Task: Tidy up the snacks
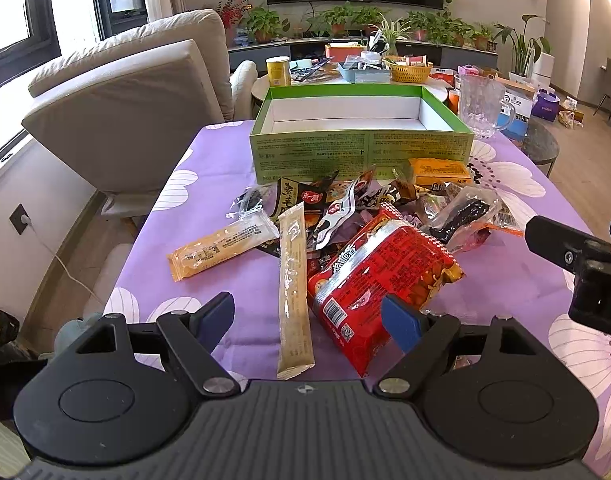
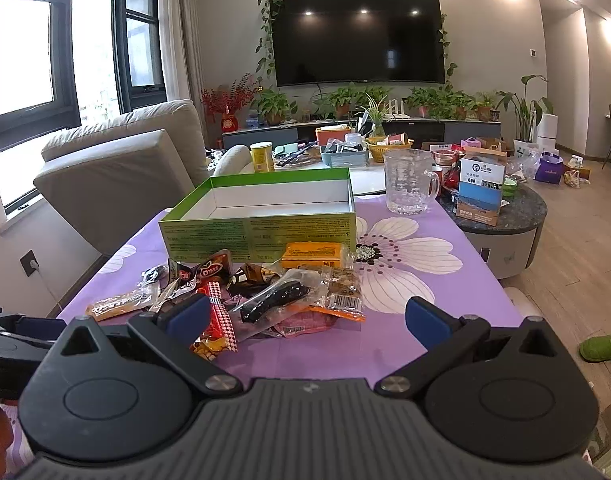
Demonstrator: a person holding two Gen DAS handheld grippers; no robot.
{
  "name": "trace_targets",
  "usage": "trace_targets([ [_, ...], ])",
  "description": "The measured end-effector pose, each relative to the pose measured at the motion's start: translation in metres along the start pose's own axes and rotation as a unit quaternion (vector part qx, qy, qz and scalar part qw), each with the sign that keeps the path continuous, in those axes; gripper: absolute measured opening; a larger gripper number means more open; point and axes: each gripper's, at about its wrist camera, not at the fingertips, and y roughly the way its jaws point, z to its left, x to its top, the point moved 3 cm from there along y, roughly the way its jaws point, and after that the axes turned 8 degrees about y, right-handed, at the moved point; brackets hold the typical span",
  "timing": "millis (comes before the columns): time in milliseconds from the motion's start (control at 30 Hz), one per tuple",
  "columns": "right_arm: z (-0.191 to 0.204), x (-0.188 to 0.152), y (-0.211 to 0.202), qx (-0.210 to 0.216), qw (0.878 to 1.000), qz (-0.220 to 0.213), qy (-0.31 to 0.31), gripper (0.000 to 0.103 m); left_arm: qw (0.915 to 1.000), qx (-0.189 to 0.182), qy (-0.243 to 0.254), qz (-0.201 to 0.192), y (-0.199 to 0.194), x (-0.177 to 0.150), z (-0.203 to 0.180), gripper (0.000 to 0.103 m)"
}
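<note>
Looking through the left wrist camera first, the left gripper (image 1: 309, 316) hangs low over the near edge of the purple flowered tablecloth (image 1: 225, 160), and its jaws are spread apart with nothing between them. Between and just ahead of its blue pads lie a long beige stick pack (image 1: 293, 292) and a big red noodle packet (image 1: 381, 272), which touch each other. Behind them is the heap of small snacks (image 1: 365, 204), and a yellow bar (image 1: 221, 246) lies a little apart on the left. The green box (image 1: 361, 136) stands just beyond the heap, and its white inside seems to hold nothing. At the right edge a black part of the right gripper (image 1: 585, 264) comes into view.

In the right wrist camera, the right gripper (image 2: 307, 320) also has its jaws released and holds nothing. It hovers near the right side of the same heap, where a clear pouch with a dark snack (image 2: 281, 296) and an orange block (image 2: 313, 256) are nearest to the box. A glass mug (image 2: 409, 184) stands beside the far right corner of the box.

I judge that the task is at its beginning, in the step of choosing and reaching for a first snack, because all the snacks seem to be outside the box. The next move calls for lowering one gripper around a single packet, probably the stick pack or the red packet, and closing on it alone. The packets overlap, so a neighbour may be dragged along.
</note>
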Motion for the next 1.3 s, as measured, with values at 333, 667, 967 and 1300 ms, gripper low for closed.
trace_targets([
  [333, -0.0003, -0.0019, -0.0027, -0.014, 1.000, -0.007, -0.008, 0.077, 1.0000, 0.001, 0.002, 0.000, -0.0006, -0.0017, -0.0006, 0.079],
  [667, 0.0029, -0.0030, -0.0060, -0.006, 1.000, -0.006, -0.011, 0.077, 1.0000, 0.004, -0.002, 0.001, -0.0031, -0.0034, 0.0005, 0.079],
  [967, 0.0026, -0.0039, -0.0059, -0.005, 1.000, -0.002, -0.009, 0.077, 0.9999, 0.007, -0.005, 0.007, -0.0036, -0.0053, 0.0024, 0.079],
  [1300, 0.0042, -0.0042, -0.0087, 0.008, 1.000, -0.008, -0.012, 0.077, 0.9998, 0.008, -0.014, 0.010, -0.0040, -0.0058, 0.0047, 0.079],
])
